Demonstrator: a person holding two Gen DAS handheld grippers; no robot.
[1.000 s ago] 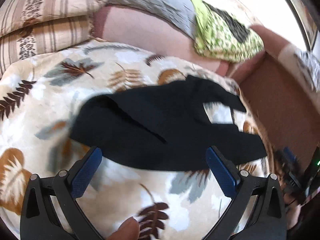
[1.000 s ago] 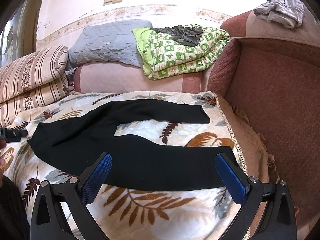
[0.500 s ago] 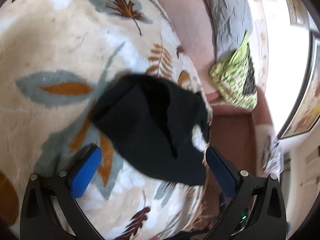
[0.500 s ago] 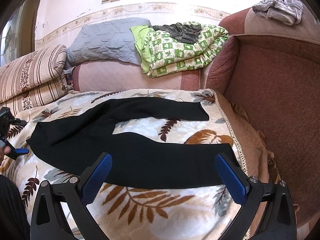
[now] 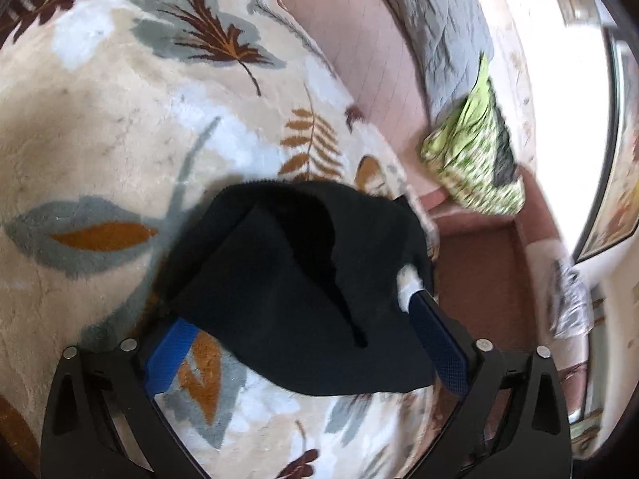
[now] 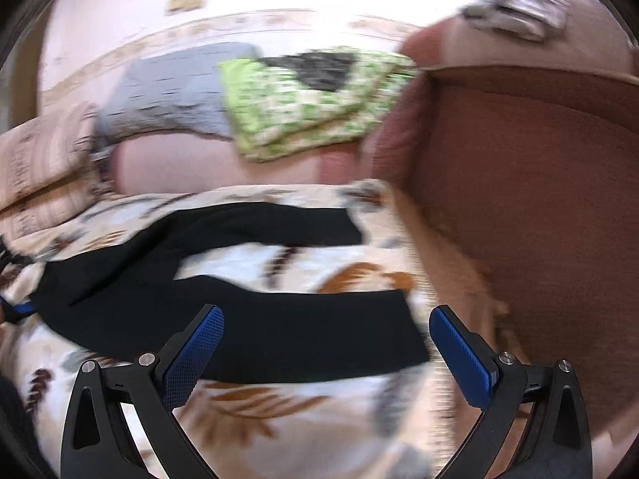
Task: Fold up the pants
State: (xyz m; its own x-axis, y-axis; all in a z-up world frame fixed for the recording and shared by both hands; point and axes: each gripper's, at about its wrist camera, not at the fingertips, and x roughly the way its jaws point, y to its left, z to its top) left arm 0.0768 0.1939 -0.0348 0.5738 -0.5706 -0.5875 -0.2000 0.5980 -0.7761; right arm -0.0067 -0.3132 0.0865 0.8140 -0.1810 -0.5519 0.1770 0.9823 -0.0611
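The black pants (image 6: 247, 319) lie spread on the leaf-print blanket (image 5: 100, 139), legs apart. Soft and limp, they should be taken at waistband and hem. The left hand-held gripper (image 5: 303, 343) and right hand-held gripper (image 6: 327, 343) gape wide, empty.

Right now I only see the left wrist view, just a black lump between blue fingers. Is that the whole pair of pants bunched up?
Observer: No. The right wrist view shows the pants spread on the leaf blanket, both legs stretched out with a gap between them.
Operator: Where do the legs point?
Observer: Towards the brown sofa arm; what you see is the waist end.
Operator: And the other gripper?
Observer: The right gripper is open, and the end of the near leg shows between its fingers. I cannot tell whether it touches the cloth.
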